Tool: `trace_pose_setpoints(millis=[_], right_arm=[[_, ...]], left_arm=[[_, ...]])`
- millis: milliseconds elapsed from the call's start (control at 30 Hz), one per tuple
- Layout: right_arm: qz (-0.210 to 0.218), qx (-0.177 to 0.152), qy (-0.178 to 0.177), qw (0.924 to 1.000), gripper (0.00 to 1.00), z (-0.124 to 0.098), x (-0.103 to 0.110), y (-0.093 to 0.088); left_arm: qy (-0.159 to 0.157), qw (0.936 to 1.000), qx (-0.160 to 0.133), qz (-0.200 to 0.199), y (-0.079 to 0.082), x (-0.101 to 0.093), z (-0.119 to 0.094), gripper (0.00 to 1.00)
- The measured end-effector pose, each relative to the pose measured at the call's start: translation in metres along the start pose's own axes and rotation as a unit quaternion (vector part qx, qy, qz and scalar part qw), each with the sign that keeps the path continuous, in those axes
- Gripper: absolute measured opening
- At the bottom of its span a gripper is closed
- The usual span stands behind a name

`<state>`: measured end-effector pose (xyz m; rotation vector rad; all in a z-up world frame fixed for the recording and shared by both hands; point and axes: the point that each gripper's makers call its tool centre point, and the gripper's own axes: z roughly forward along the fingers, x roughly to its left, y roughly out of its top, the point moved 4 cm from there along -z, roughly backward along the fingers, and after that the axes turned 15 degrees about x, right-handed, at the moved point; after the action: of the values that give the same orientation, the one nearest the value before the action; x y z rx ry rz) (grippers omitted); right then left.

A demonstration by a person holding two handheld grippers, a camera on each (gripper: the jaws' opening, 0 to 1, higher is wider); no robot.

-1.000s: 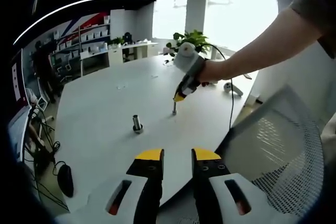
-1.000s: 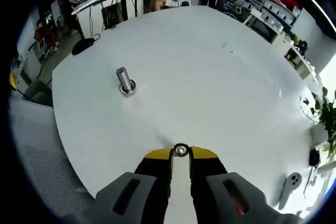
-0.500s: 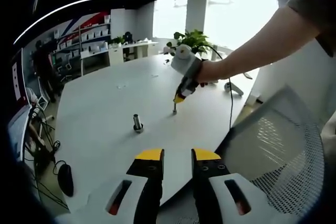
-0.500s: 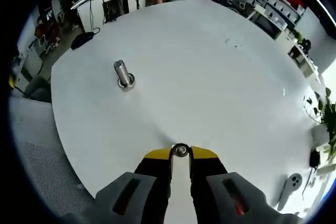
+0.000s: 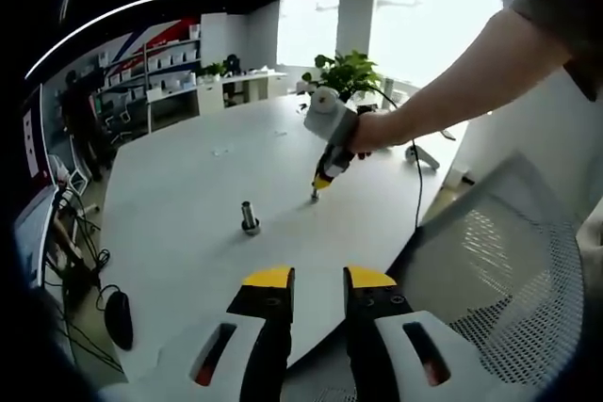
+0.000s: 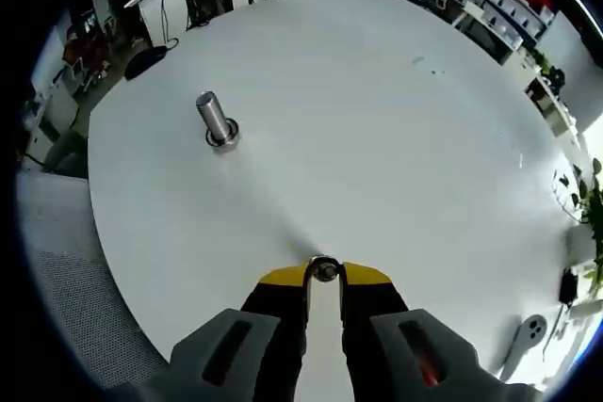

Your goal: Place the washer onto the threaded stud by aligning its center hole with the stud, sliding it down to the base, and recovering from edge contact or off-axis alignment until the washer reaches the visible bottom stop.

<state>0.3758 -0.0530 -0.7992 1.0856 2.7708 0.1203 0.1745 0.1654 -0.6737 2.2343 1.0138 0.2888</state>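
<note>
A person's right gripper (image 6: 323, 275) was closed on a small metal washer (image 6: 323, 269), pinched at its rim between the yellow-tipped jaws, above a wide white table (image 6: 377, 120). In the right gripper view the threaded stud (image 6: 216, 120) stood upright on its round base at about ten o'clock from the washer, well apart from it across bare tabletop. Nothing yet sat on the stud, so the placing step was judged not begun.

In the left gripper view the left gripper (image 5: 318, 281) hung back off the near table edge, its jaws slightly parted and holding nothing. From there the stud (image 5: 249, 217) sat at about eleven o'clock, with the right gripper (image 5: 321, 185) at about one o'clock, tip down close to the table, the person's bare forearm (image 5: 452, 72) reaching in from two o'clock.

The washer looked light, stiff and smooth, likely to slip or tip if the pinch loosened; an edge grip that left the centre hole clear seemed the sensible hold, as the hole had to pass over the stud's top.

No containers lay on the table near the work. A potted plant (image 5: 349, 71) stood at the far edge, and a mesh chair back (image 5: 499, 261) filled the near side at four o'clock.
</note>
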Motion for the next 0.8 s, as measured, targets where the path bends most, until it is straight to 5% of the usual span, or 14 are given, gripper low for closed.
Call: trace_pose_setpoints(millis=[800], right_arm=[[0.000, 0.017, 0.011, 0.9998, 0.15, 0.016, 0.007, -0.006]], left_arm=[[0.013, 0.9999, 0.007, -0.009, -0.002, 0.004, 0.000, 0.18]])
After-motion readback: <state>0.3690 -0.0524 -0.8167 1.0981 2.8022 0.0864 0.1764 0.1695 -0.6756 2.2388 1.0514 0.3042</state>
